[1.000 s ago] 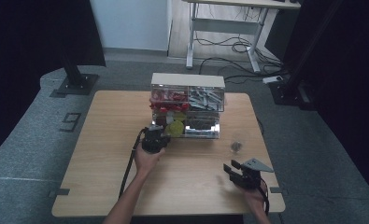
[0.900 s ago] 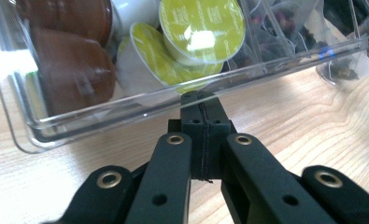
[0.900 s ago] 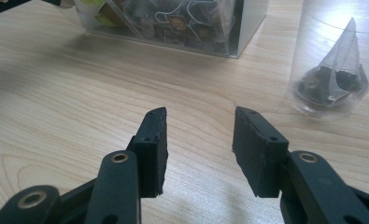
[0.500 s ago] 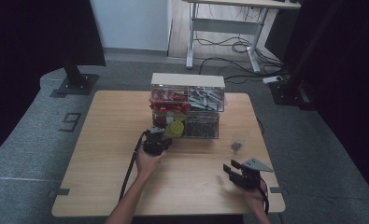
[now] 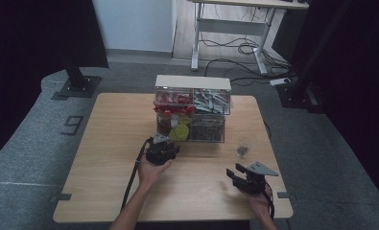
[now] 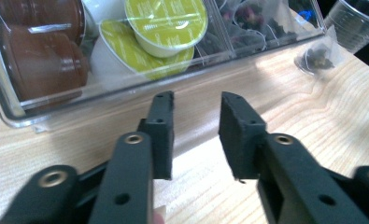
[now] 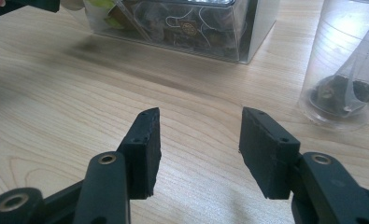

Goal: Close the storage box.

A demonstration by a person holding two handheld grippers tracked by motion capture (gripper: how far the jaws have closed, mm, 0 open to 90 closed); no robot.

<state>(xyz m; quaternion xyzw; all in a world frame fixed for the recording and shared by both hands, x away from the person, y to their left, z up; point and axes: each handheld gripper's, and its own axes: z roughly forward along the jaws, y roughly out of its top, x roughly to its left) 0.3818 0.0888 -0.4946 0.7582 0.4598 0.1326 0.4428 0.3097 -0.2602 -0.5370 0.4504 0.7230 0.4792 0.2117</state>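
Observation:
A clear drawer organizer (image 5: 193, 103) stands mid-table. Its lower left drawer (image 6: 126, 86) holds green-lidded capsules (image 6: 166, 21) and brown capsules (image 6: 37, 56). My left gripper (image 5: 164, 141) sits just in front of that drawer. Its jaws (image 6: 196, 100) have just been opening and stand apart with nothing between them. A clear plastic cup (image 7: 348, 60) with a pyramid tea bag (image 7: 345, 91) in it stands right of the organizer. Near the front right of the table, my right gripper (image 5: 236, 171) is open; its jaws (image 7: 200, 116) have just widened a little over bare wood.
The wooden table (image 5: 110, 143) has free room on its left half and along the front edge. The organizer's other drawers hold tea bags (image 7: 187, 28), red items (image 5: 173, 100) and pale sachets (image 5: 211, 100). The cup (image 5: 243, 148) stands between the organizer and the right gripper.
The left gripper has shifted slightly in front of the drawer. The right hand has kept still.

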